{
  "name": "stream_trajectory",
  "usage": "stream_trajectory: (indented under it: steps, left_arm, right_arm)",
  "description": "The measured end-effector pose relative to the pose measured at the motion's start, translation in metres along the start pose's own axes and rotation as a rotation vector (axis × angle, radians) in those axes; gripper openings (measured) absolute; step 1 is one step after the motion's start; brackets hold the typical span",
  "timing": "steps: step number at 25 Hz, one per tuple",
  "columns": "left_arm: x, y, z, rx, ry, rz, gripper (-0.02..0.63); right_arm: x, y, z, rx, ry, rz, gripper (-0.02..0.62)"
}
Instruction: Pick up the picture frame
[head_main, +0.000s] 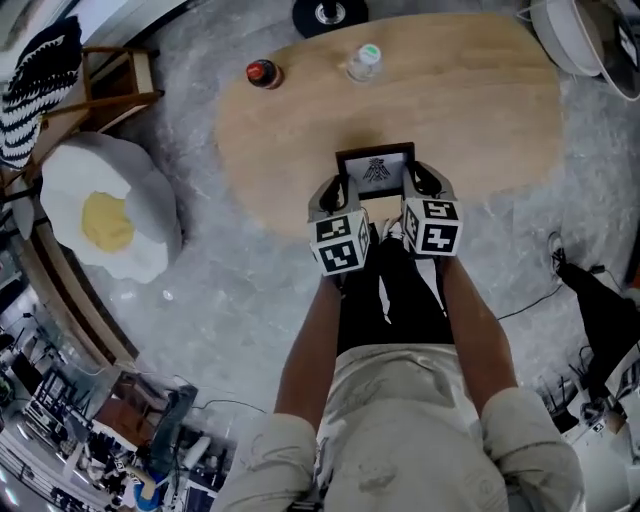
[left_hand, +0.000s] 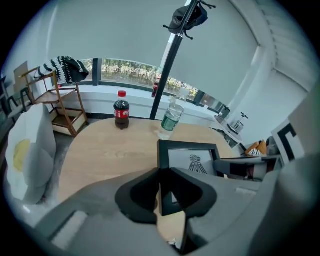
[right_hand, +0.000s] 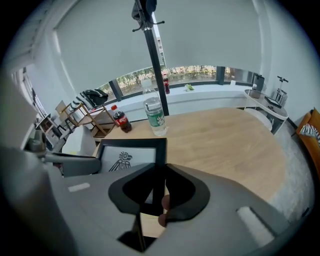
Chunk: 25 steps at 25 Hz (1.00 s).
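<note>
picture frame (head_main: 376, 172) held between both grippers over near edge of wooden desk (head_main: 470, 110). left gripper (head_main: 330, 192) jaws clamped on its left side, right gripper (head_main: 424, 184) jaws clamped on its right side. cola bottle (head_main: 263, 73), water bottle (head_main: 365, 61) at far edge.

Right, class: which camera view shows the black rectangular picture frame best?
The head view: the black rectangular picture frame appears nearly whole, with the left gripper and right gripper at its sides. Each gripper view shows one side edge clamped, the rest partly hidden.
</note>
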<state>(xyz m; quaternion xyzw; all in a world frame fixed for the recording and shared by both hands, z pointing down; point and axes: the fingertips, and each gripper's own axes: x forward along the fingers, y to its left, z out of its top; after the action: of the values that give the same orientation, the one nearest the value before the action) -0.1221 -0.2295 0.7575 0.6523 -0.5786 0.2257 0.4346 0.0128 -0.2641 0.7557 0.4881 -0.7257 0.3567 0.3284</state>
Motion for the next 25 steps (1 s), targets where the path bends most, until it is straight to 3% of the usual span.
stream_trajectory:
  steps: [10, 25]
  left_arm:
    - [-0.067, -0.027, 0.054, 0.01, -0.131, 0.023, 0.081]
    - [-0.146, -0.073, 0.134, 0.099, -0.353, 0.052, 0.081]
  right_arm:
    - [-0.068, 0.016, 0.06, -0.053, -0.127, 0.043, 0.071]
    - [-0.153, 0.023, 0.142, -0.101, -0.348, 0.091, 0.071]
